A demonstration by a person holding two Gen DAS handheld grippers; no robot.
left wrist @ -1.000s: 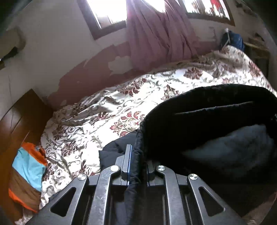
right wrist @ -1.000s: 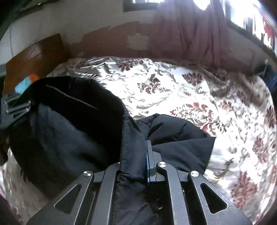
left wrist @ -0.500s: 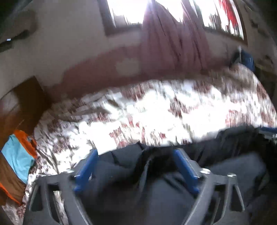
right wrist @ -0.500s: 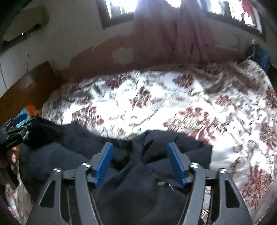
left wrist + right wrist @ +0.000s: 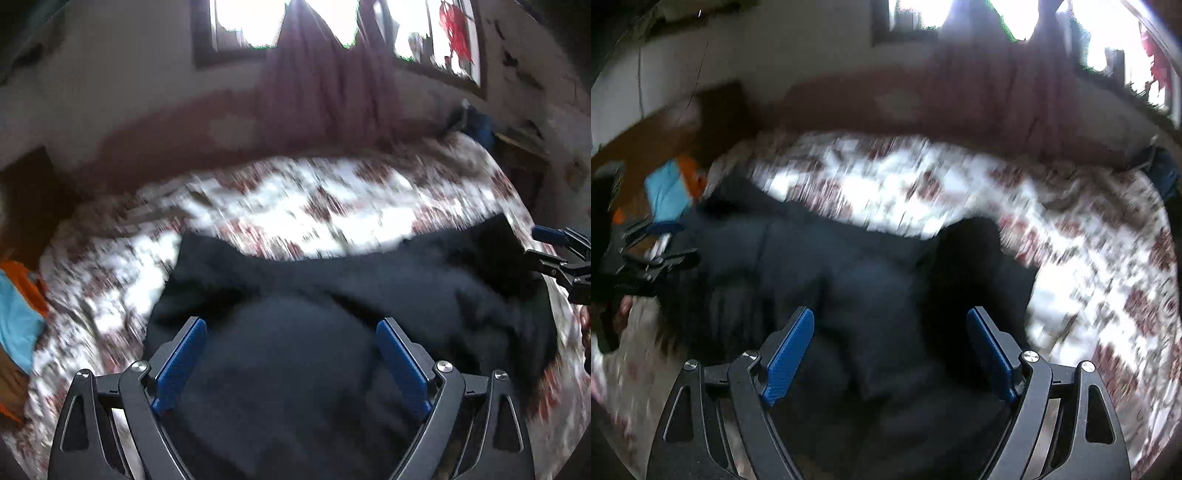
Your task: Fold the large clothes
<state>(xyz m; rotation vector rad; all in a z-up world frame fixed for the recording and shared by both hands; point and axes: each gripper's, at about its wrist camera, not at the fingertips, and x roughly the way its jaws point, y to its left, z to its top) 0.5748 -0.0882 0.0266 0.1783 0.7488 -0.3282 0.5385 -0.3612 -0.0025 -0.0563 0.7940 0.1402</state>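
**Both grippers spread wide above the dark jacket on the bed**

The left gripper (image 5: 291, 354) points forward and slightly down over the bulky dark navy padded jacket (image 5: 332, 332), which lies heaped on the white bedspread with dark red floral print (image 5: 295, 214). Its two blue-padded fingers (image 5: 181, 363) stand far apart, with only the jacket's fabric showing below and between them; nothing is pinched. Whether the pads touch the cloth cannot be told through the motion blur.

The right gripper (image 5: 890, 350) is held in the same way, aimed across the jacket (image 5: 849, 288) toward the far side of the bedspread (image 5: 1071, 240). Its blue fingers (image 5: 790, 354) are likewise spread wide and grip nothing.

Each gripper shows in the other's view: the right gripper (image 5: 561, 258) sits at the jacket's right edge in the left wrist view, and the left gripper (image 5: 653, 254) sits at the jacket's left edge in the right wrist view.

Beyond the jacket's left side lies a turquoise and orange cloth (image 5: 18, 317). Behind the bedspread hangs a mauve curtain (image 5: 325, 85) under a bright window (image 5: 251, 22).
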